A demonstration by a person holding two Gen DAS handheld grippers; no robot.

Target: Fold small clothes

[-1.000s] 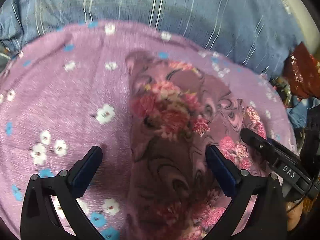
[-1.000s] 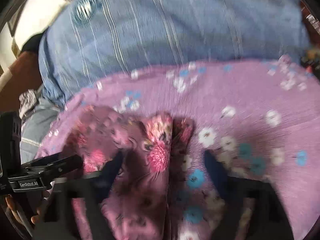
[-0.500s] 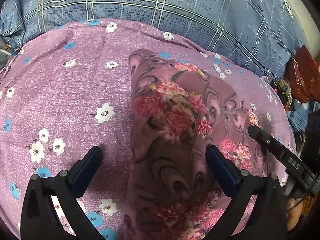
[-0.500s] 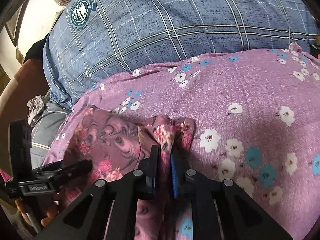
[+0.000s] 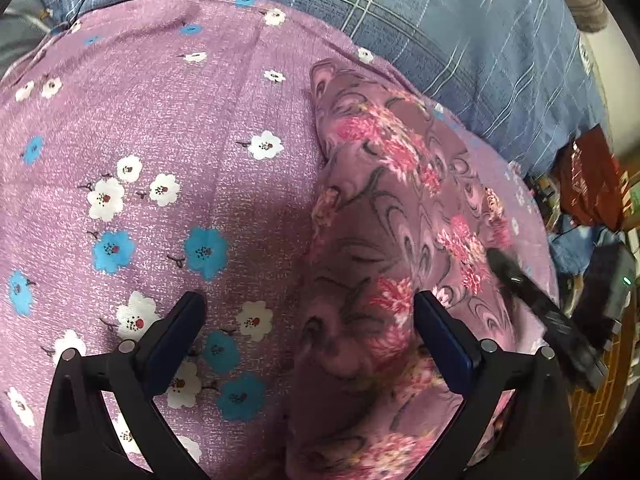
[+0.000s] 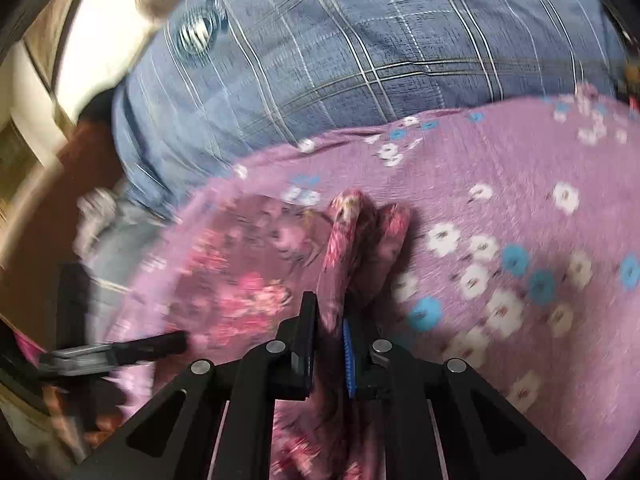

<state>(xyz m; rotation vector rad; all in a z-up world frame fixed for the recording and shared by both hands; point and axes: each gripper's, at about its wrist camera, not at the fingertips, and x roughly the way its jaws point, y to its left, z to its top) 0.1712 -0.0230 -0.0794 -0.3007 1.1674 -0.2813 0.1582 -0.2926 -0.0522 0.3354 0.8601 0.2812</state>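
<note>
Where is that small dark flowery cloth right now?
The dark flowery cloth lies on the purple flowered sheet, right of centre in the left wrist view. In the right wrist view the right gripper is closing its jaws on its bunched edge.

Small garment [image 5: 372,240] of mauve cloth with pink rose print and dark swirls, lying crumpled on purple flowered sheet [image 5: 160,120], toward its right side in left wrist view. One edge bunched into a raised double fold [image 6: 360,232], pinched up off the sheet.
</note>
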